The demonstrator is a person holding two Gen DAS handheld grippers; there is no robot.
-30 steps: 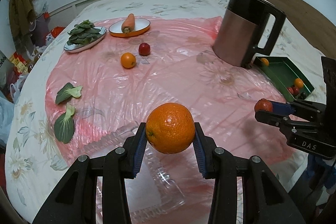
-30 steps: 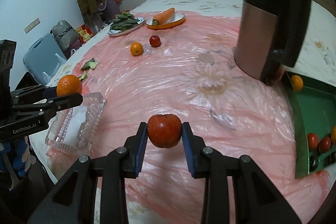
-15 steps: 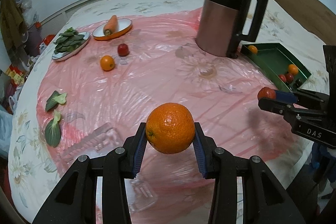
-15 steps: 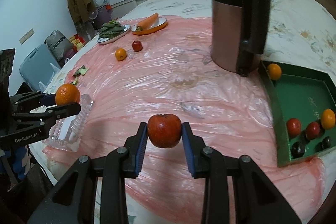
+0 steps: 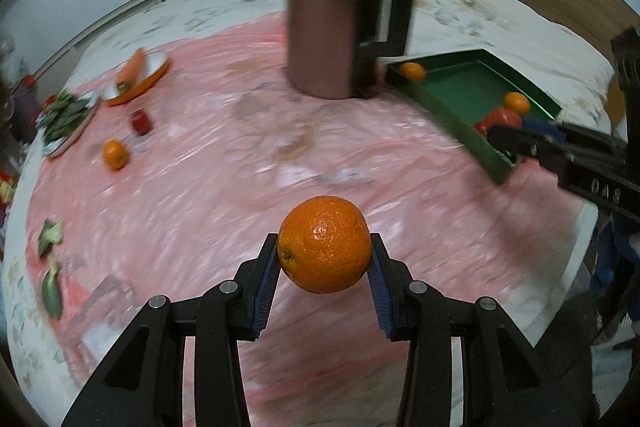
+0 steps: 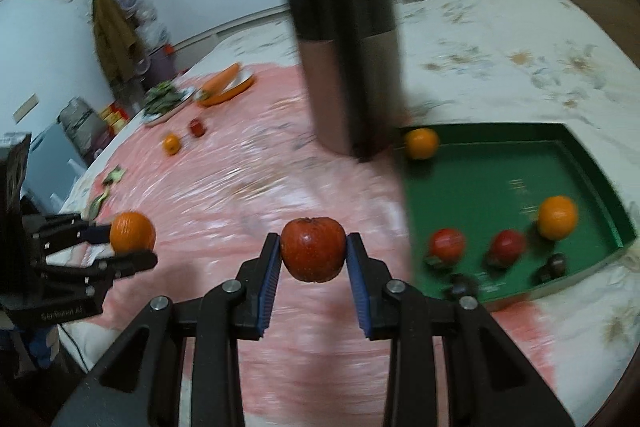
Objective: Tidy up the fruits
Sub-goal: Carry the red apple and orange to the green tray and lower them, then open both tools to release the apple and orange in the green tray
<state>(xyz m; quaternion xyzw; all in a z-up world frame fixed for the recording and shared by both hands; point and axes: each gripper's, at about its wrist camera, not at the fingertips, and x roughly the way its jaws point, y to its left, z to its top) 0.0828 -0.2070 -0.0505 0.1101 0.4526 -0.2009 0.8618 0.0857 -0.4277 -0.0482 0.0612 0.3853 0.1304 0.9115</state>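
Here, in the left wrist view, the left gripper (image 5: 324, 261) has its jaws clamped on an orange (image 5: 324, 243), carried clear above the pink sheet (image 5: 208, 211). The green tray (image 5: 460, 95) lies far and to the right of those jaws, just beside the kettle (image 5: 344, 15); the right gripper (image 5: 506, 129) with its apple (image 5: 503, 115) shows against the tray's near end. So from this side the tray is well apart and the other hand is plainly nearer to it. Two loose fruits, a small orange (image 5: 115, 154) and a small apple (image 5: 141, 121), sit far left near the plates.

In the right wrist view, the right gripper (image 6: 313, 255) has its jaws closed on the apple (image 6: 313, 249), hanging over the sheet just left of the tray's (image 6: 592, 179) near-left edge. The tray opens to the right and slightly farther, already holding oranges, apples and some dark fruits I cannot name. Its bare green middle looks like the easiest drop spot, a short shift right. The left gripper (image 6: 134, 245) with the orange (image 6: 132, 231) is at far left, well apart from the tray, so the right hand will likely unload first.
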